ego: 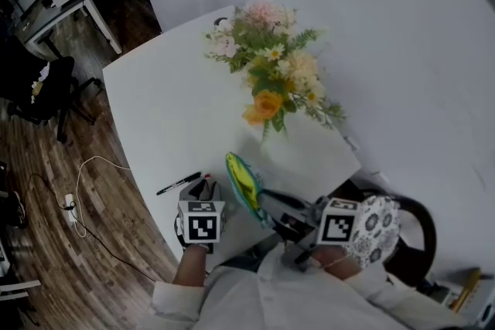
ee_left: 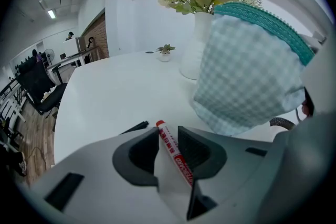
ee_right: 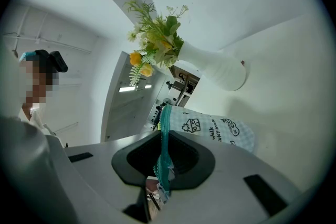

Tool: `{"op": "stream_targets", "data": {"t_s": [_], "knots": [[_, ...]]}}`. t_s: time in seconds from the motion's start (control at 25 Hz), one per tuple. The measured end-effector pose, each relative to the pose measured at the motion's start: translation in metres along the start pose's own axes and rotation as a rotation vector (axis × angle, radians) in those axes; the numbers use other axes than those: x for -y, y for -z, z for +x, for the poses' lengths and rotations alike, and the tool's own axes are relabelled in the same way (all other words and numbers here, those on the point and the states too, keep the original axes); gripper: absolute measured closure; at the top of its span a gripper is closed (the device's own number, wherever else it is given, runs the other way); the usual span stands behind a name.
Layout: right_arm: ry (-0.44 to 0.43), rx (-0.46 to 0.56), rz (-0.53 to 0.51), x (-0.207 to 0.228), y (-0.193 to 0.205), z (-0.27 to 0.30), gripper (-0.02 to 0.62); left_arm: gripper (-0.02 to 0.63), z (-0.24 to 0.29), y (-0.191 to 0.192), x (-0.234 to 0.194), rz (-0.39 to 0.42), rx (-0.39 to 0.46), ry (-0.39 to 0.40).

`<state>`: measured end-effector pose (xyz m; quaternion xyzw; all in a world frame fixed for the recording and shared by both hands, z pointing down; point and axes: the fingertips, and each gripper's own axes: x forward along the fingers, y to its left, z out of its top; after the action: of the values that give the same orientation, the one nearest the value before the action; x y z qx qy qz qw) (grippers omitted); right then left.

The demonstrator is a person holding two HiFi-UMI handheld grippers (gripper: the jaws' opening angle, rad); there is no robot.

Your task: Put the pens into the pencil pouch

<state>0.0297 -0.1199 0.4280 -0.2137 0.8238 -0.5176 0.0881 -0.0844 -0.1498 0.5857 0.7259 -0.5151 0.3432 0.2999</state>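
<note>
Progress: early stage. No pen seen inside pencil pouch [ee_right: 215, 131]. Red marker [ee_left: 178, 162] and black pen [ego: 179, 183] apparently both on table [ego: 178, 104], still to be pouched.

Left gripper [ee_left: 167, 139]: jaws apart, straddling marker, pads not visibly pressing.

Right gripper [ee_right: 164, 144]: clamped on pouch's teal zipper rim, pouch held above table near marker.

Marker long axis along jaw line, red end pointing away from gripper.
</note>
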Motion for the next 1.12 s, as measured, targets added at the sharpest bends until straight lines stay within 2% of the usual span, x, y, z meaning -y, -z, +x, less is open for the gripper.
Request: {"op": "stream_targets", "data": {"t_s": [0.28,0.48,0.76,0.92,1.12], "knots": [[-0.003,-0.001,0.004,-0.001,0.0,-0.001,0.551,0.506,0.003,-0.003,-0.002,-0.003,0.005,0.009],[-0.001,-0.013,0.003,-0.001,0.003,-0.001,0.551,0.517,0.007,-0.005,0.001,0.045,0.001,0.009],[0.005,-0.019,0.008,0.0,0.005,-0.001,0.554,0.541,0.002,0.0,0.004,0.013,-0.014,0.043],[0.003,-0.015,0.01,-0.002,0.005,-0.001,0.554,0.541,-0.011,-0.011,0.007,-0.006,0.065,0.064],[0.011,0.004,0.042,-0.002,0.002,-0.002,0.554,0.54,-0.036,-0.034,0.017,-0.073,0.193,0.143]]}}
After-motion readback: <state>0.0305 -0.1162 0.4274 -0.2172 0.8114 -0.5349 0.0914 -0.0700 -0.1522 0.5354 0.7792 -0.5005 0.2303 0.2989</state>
